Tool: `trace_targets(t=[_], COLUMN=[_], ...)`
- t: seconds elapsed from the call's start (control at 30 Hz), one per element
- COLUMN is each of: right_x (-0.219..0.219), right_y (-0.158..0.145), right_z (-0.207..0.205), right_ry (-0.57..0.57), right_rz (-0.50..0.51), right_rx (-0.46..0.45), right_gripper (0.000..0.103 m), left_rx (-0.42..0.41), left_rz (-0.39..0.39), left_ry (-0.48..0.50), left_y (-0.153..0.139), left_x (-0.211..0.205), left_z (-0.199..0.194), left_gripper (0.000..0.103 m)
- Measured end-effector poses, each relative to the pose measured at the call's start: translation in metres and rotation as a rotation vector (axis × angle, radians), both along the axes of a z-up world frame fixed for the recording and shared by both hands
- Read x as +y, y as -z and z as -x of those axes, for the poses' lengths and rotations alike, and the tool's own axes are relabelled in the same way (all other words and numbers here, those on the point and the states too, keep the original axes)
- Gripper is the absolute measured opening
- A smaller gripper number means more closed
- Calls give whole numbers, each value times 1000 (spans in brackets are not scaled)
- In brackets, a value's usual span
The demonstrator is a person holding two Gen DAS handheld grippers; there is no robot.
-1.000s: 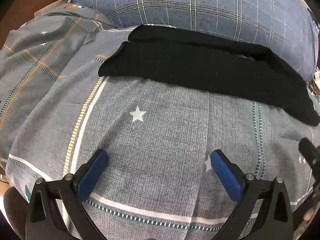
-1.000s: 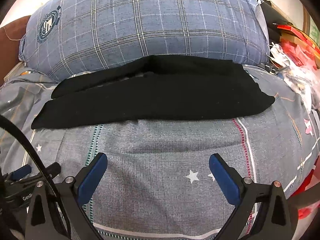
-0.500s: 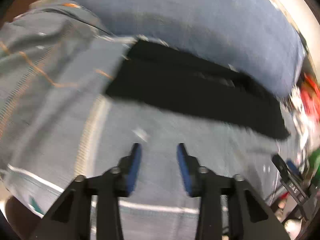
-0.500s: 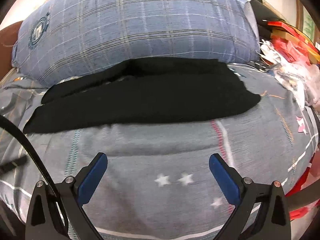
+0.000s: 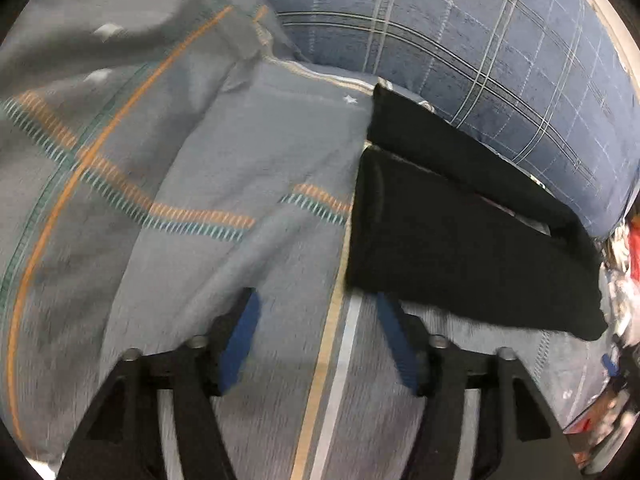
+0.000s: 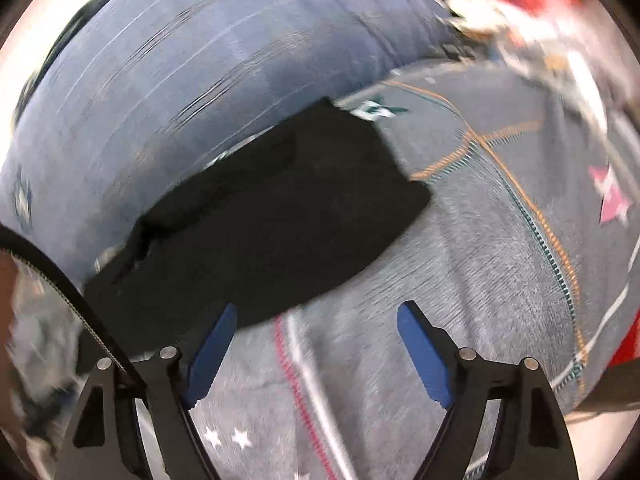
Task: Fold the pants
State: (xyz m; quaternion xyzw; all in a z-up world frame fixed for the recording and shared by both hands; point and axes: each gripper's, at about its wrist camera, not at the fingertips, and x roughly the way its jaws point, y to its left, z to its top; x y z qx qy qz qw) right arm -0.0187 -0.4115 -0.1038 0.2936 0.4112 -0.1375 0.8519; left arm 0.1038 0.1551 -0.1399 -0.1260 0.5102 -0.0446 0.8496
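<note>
Across the bed, on the grey star-print cover (image 5: 224, 168), the black pants (image 5: 460, 236) lie already doubled lengthwise, one leg stacked on the other, long edge pressed against the blue plaid pillow (image 5: 460, 52) at 12 o'clock. Left tongs (image 5: 316, 340) are apart and empty, pointing at the pants' near corner at 1 o'clock, blue pads (image 5: 240, 340) just short of the cloth. Right tongs (image 6: 316, 348) are also apart and empty; the other end of the pants (image 6: 280, 216) sits at 11 o'clock, left pad overlapping its hem in view, contact unclear through blur. Judgement: light, limp, matte knit; won't slip but will sag and drag on the cover. Best pinch through both layers at the end corners, lifting together so the stack stays aligned.
</note>
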Motion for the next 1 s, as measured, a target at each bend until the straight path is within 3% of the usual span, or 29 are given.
trace_targets(t=[0.1, 0.2, 0.23, 0.3, 0.37, 0.4, 0.47, 0.53, 0.73, 0.87, 1.0], right_x=[-29, -42, -42, -39, -31, -25, -23, -26, -43, -48, -52], right_y=[3, 14, 19, 22, 21, 20, 17, 10, -17, -28, -23], right_z=[-9, -30, -37, -45, -57, -61, -68, -65, -32, -18, 4], right_ry=[53, 59, 58, 74, 48, 43, 31, 23, 14, 22, 34], right_rz=[-19, -13, -25, 14, 52, 72, 101, 87, -25, -63, -102], right_rx=[1, 36, 52, 59, 60, 63, 73, 47, -69, -107, -113], right_gripper=[87, 87, 87, 88, 83, 77, 39, 13, 11, 6, 6], left_rx=[-17, -17, -17, -31, -20, -22, -10, -7, -34, -52, -32], left_rz=[-14, -69, -96, -82, -66, -53, -33, 6, 137, 142, 115], left_ry=[52, 93, 118, 171, 169, 176, 161, 139, 91, 100, 75], left_y=[1, 5, 5, -4, -12, -17, -23, -33, -65, -78, -69], left_x=[-16, -31, -38, -50, -52, -52, -48, -39, -20, -22, -20], left_z=[-14, -37, -40, -41, -44, -45, -47, -46, -28, -7, 5], left_gripper=[81, 82, 73, 13, 6, 6, 6, 6, 6, 6, 6])
